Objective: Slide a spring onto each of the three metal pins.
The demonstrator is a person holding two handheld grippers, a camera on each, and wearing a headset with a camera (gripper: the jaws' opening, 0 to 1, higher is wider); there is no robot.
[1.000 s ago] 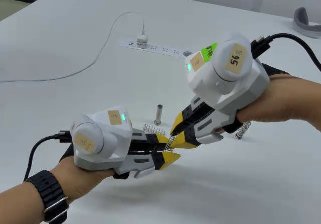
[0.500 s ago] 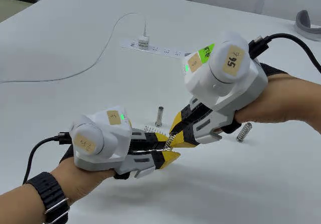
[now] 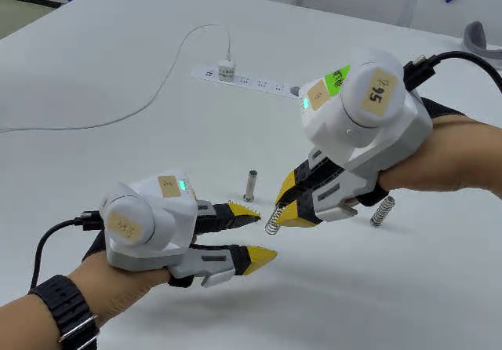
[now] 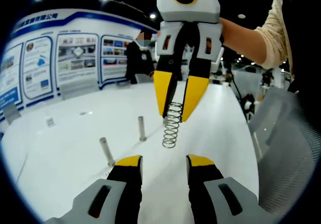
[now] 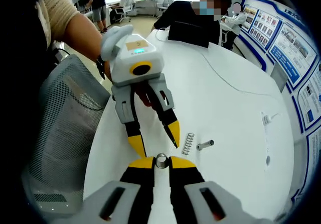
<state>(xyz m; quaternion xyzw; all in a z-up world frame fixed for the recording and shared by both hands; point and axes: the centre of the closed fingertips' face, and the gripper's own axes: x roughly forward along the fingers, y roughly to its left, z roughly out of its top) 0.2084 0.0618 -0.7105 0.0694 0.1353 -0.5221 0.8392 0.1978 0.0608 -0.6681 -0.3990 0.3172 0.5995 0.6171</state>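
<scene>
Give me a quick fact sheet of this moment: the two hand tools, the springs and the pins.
Right gripper: shut on a spring, which hangs from its tips
Left gripper: open, empty, jaws facing that spring
Pin and second pin: upright, no spring on either
Loose spring: on the table, beside the right gripper

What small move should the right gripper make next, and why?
Probably carry the spring held in the right gripper over the upright pin and lower it on: that pin stands bare, close by, and the left gripper is open, holding nothing.
</scene>
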